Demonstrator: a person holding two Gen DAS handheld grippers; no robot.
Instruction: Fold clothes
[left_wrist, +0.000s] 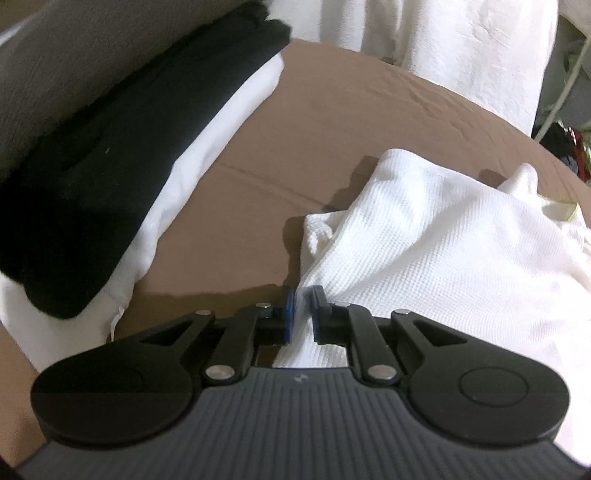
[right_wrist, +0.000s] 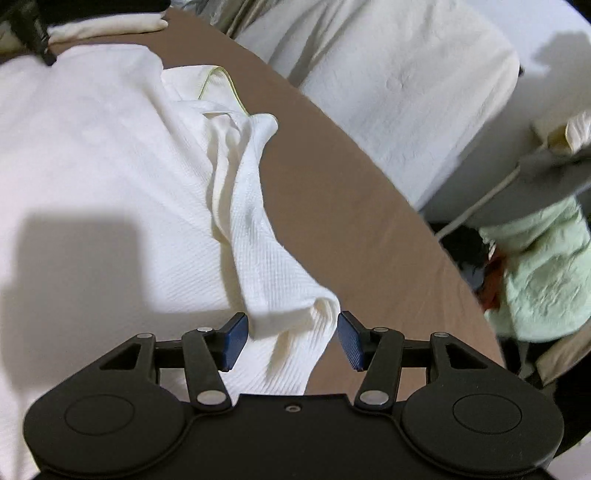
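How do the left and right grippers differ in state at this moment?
The left gripper is shut, its blue pads pinching an edge of the white waffle garment; the right gripper stands open, a fold of that garment between its pads but unpressed. Both point down at the same white garment on the brown surface.
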